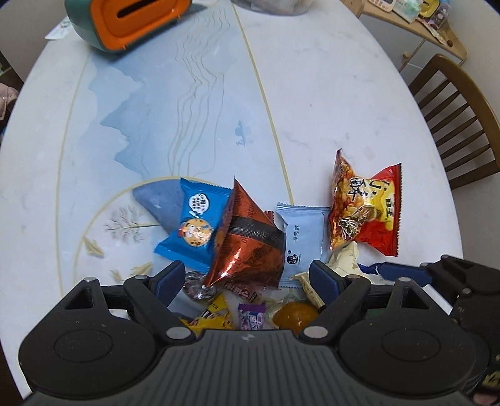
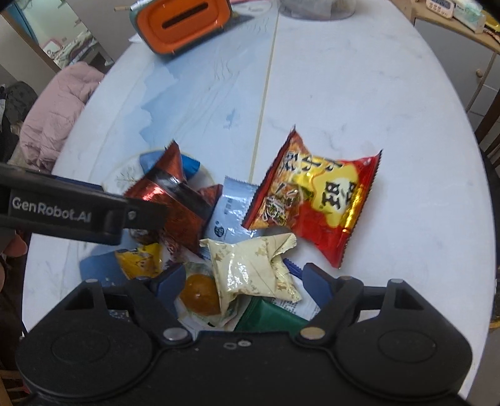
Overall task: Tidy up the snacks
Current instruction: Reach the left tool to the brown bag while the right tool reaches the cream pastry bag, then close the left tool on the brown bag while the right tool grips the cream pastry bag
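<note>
Snacks heaped at the near side of a round white table [image 1: 312,93] with a pale blue landscape print. Items in the heap: copper-red foil pouch with a dark band [image 1: 250,237], tilted on top; blue cookie packet [image 1: 193,225] beside it toward the left; pale blue sachet [image 1: 301,240] on its other side; large red-and-yellow crisp bag [image 2: 315,200] at the right edge of the pile, lying flat; cream foil packet with gold stars [image 2: 256,268], crumpled, just below the crisp bag; orange jelly-like sweet in clear wrap [image 2: 198,295] touching the cream packet; yellow wrapper [image 1: 215,315], purple wrapper [image 1: 251,317] and a green packet [image 2: 268,317] lower down. Left gripper [image 1: 247,274]: jaws apart, poised over the foil pouch, nothing clamped. Right gripper [image 2: 243,281]: jaws apart, straddling the cream packet and the orange sweet, pads not pressing. Orange-and-green tissue box [image 1: 131,22] at the far edge of the table, well apart from the heap. Wooden chair [image 1: 462,118] beside the table.
</note>
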Tool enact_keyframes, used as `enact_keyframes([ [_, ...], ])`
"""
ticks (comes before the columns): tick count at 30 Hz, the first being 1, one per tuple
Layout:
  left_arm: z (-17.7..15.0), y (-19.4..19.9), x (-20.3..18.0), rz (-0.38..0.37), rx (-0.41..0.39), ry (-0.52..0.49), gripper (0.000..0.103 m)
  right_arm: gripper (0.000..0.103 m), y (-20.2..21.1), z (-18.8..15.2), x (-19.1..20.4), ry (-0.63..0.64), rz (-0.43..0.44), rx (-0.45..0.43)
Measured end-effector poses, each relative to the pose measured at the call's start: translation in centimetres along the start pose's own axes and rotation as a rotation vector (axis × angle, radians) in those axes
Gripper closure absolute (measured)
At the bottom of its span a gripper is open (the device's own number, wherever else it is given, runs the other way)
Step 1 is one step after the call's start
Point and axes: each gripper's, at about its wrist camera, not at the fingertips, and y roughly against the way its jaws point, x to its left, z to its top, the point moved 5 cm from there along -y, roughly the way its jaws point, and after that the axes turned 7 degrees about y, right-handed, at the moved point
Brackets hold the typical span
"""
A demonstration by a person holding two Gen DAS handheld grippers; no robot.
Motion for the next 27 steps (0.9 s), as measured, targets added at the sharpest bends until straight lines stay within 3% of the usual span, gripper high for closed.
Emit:
enact_keyframes([
  [5,0.1,-1.7,-0.2,0.003,0.018,0.001,0.017,0.029,-1.2,-0.3,0.4,0.032,-0.015,0.023],
  [8,0.0,-2.3,-0.1,-0.002,0.024,0.003,0.022,0.033,-1.7,-0.3,0.4,0.051,-0.031,0.026],
  [11,-0.1,-2.5,-0.1,0.007,0.023,-0.006,0.036,0.040,-1.9,-0.4,0.4,0.064,-0.051,0.026],
  [19,-0.1,-2.3,-0.1,0.014,-0.003,-0.023,0.063,0.045,-1.8,-0.4,0.5,0.077,-0.066,0.014],
  [27,-0.3,-1.0,0.1,0.006,-0.032,-0.010,0.076,0.055,-1.2,-0.5,0.7,0.062,-0.062,0.002],
])
